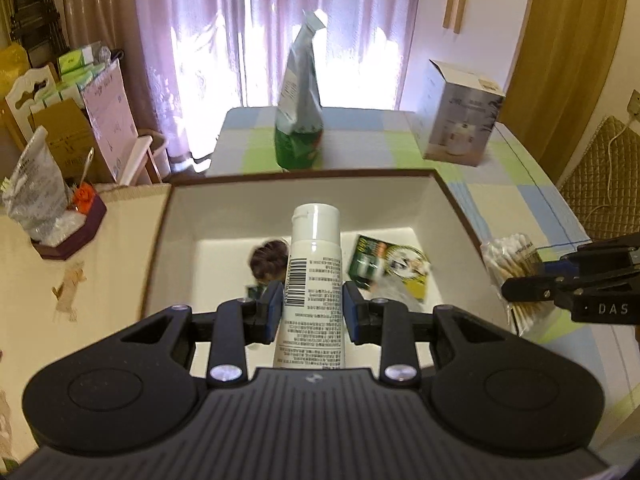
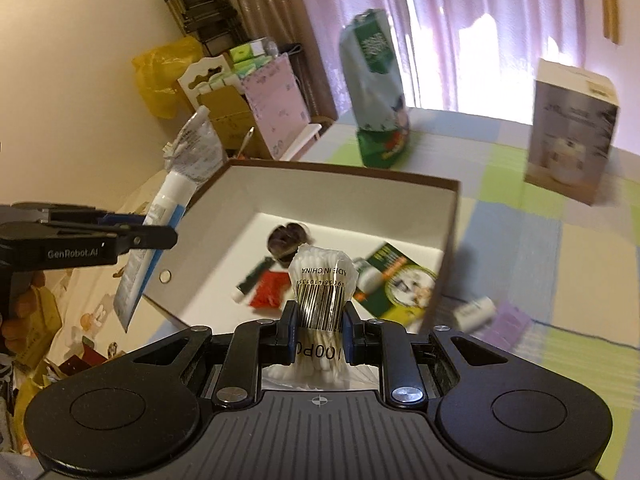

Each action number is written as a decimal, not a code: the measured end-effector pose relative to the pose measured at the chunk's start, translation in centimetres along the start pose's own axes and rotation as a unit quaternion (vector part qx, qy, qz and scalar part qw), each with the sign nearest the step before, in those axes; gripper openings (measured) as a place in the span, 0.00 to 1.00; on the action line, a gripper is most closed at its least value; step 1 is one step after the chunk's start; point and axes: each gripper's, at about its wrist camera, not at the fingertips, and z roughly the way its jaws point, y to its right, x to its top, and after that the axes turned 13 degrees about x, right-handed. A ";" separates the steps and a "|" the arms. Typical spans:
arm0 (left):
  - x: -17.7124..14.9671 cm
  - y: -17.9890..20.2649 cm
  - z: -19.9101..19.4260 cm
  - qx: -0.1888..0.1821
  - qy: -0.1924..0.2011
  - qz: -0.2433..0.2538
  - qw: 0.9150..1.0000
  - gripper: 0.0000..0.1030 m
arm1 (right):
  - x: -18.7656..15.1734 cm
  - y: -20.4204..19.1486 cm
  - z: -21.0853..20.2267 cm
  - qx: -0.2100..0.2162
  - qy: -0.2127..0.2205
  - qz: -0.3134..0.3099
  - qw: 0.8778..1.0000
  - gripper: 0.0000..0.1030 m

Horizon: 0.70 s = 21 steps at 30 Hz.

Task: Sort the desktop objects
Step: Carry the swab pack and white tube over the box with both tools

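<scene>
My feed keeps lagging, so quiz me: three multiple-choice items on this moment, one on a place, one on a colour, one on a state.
1. Where is the white tube held by the left gripper?
A. over the open box
B. on the floor
C. on top of the green bag

2. What colour is the inside of the open box?
A. red
B. white
C. black

3. What is the state of the right gripper?
A. open and holding nothing
B. shut on the cotton swab pack
C. shut on the green bag

Answers:
1 A: the left wrist view shows the tube above the box interior.
2 B: the inner walls and floor are white, with a brown rim.
3 B: the cotton swab pack sits pinched between its fingers, while the green bag stands beyond the box.
</scene>
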 end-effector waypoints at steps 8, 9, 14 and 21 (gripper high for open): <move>2.1 -3.0 2.3 -0.002 0.021 0.004 1.000 0.26 | 2.2 -1.3 3.6 -0.005 -0.001 -0.008 1.000 0.23; 2.3 -3.4 2.7 -0.003 0.022 0.004 1.000 0.26 | 2.4 -1.4 4.0 -0.006 -0.001 -0.009 1.000 0.23; 2.5 -4.6 4.8 -0.003 0.015 0.006 1.000 0.26 | 3.3 -1.7 6.1 -0.007 -0.005 -0.012 1.000 0.23; 1.4 -5.4 8.7 0.003 -0.025 0.000 1.000 0.26 | 3.3 -1.6 9.6 -0.012 -0.037 -0.013 0.999 0.23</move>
